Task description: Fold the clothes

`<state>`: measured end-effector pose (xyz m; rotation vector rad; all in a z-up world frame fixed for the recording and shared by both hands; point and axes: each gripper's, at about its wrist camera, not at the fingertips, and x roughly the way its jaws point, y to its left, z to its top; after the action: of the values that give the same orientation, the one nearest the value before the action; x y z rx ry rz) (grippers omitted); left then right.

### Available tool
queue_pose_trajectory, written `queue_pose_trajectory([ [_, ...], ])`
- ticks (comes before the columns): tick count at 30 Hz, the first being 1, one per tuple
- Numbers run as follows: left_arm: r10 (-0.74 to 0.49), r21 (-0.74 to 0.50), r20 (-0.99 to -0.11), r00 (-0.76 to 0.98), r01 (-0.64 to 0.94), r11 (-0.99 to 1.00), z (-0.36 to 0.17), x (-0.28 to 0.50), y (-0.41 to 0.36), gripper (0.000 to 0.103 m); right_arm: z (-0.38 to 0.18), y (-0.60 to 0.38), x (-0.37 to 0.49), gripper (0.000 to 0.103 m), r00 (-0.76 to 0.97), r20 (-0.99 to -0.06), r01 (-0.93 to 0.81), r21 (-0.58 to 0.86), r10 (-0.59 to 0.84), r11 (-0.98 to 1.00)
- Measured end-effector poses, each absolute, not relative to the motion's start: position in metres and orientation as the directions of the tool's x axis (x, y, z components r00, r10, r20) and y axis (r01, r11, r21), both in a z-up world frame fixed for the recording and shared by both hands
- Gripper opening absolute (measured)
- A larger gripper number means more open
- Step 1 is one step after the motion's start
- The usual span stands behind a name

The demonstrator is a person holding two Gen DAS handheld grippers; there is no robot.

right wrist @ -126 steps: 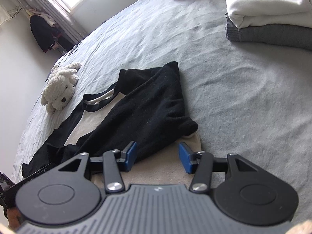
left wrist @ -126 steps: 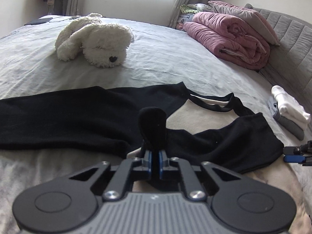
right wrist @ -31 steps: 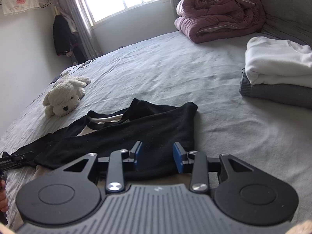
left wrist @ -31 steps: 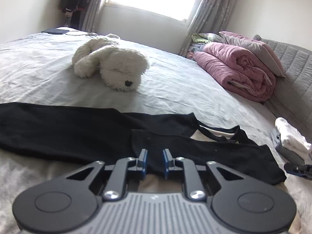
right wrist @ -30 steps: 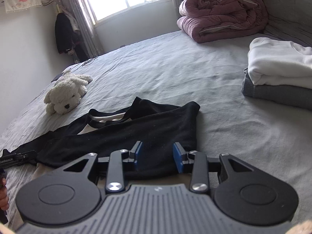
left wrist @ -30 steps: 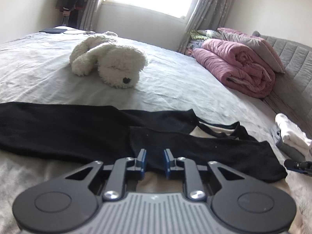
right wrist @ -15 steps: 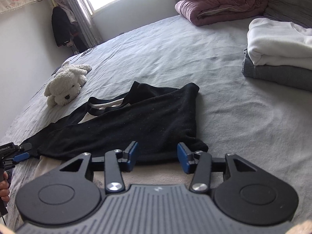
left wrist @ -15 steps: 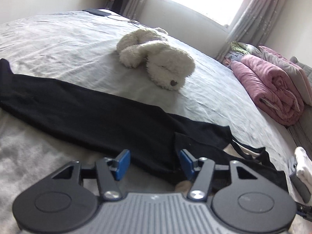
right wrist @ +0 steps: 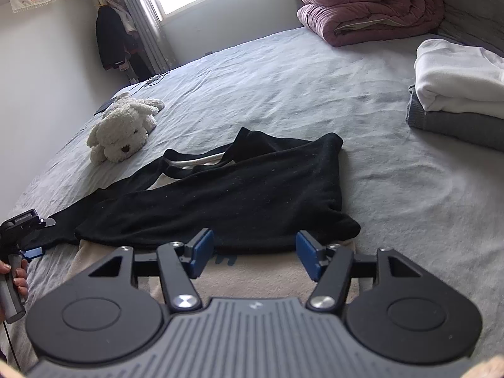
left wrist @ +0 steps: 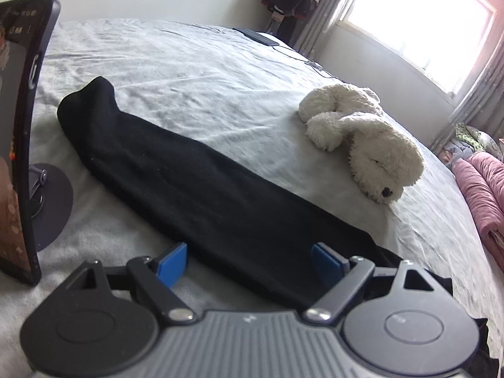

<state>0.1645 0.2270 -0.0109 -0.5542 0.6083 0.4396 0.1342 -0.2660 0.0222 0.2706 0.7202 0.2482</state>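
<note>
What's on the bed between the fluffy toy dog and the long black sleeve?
Nothing: in the left wrist view only bare grey bed sheet lies between the toy dog and the black sleeve.

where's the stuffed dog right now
The white plush dog lies on the grey bedsheet, left in the right wrist view, just beyond the black garment's long sleeve.

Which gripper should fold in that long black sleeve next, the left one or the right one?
Probably the left gripper: its open jaws straddle the long black sleeve. The right gripper, also open, sits at the already folded sleeve, farther away.
</note>
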Motion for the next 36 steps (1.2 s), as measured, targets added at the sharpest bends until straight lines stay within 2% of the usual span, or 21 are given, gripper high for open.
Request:
queue_pose_trajectory([
  [6,0.233,-0.380,-0.611,0.757,-0.538,0.752,-0.017,0.169,0.233,0.085,0.018,-0.266,0.136,0.064,0.717,-0.625,-0.120,0.326,0.309,0.938],
  [9,0.252,-0.397,-0.595,0.763,-0.551,0.734,-0.019,0.170,0.236,0.075,0.017,-0.266,0.137,0.064,0.712,-0.630,-0.119,0.327,0.310,0.938],
  [12,0.278,-0.403,-0.582,0.764,-0.568,0.718,-0.021,0.172,0.240,0.054,0.015,-0.266,0.139,0.064,0.708,-0.634,-0.117,0.328,0.310,0.937],
  [13,0.287,-0.402,-0.580,0.763,-0.574,0.713,-0.022,0.172,0.241,0.043,0.015,-0.265,0.139,0.064,0.706,-0.636,-0.117,0.328,0.311,0.937],
  [14,0.296,-0.401,-0.576,0.762,-0.579,0.710,-0.022,0.171,0.242,0.025,0.014,-0.265,0.140,0.064,0.705,-0.638,-0.117,0.327,0.311,0.938],
  [16,0.311,-0.400,-0.562,0.766,-0.581,0.709,-0.022,0.170,0.244,0.011,0.014,-0.265,0.141,0.064,0.701,-0.641,-0.119,0.325,0.311,0.938],
  [17,0.316,-0.404,-0.550,0.773,-0.577,0.709,-0.021,0.169,0.243,0.008,0.013,-0.265,0.141,0.064,0.700,-0.643,-0.119,0.325,0.312,0.938],
  [21,0.338,-0.408,-0.476,0.812,-0.545,0.733,-0.009,0.165,0.236,0.007,0.015,-0.265,0.142,0.064,0.698,-0.642,-0.126,0.326,0.317,0.937],
  [27,0.299,-0.447,-0.396,0.868,-0.467,0.763,0.011,0.158,0.225,0.006,0.021,-0.267,0.141,0.064,0.707,-0.632,-0.128,0.329,0.318,0.936],
  [33,0.121,-0.554,-0.330,0.936,-0.296,0.778,0.027,0.159,0.210,0.006,0.031,-0.270,0.139,0.064,0.725,-0.608,-0.125,0.347,0.324,0.929],
  [36,0.054,-0.564,-0.278,0.959,-0.208,0.799,0.037,0.157,0.192,0.006,0.033,-0.269,0.140,0.064,0.728,-0.602,-0.132,0.348,0.329,0.928],
])
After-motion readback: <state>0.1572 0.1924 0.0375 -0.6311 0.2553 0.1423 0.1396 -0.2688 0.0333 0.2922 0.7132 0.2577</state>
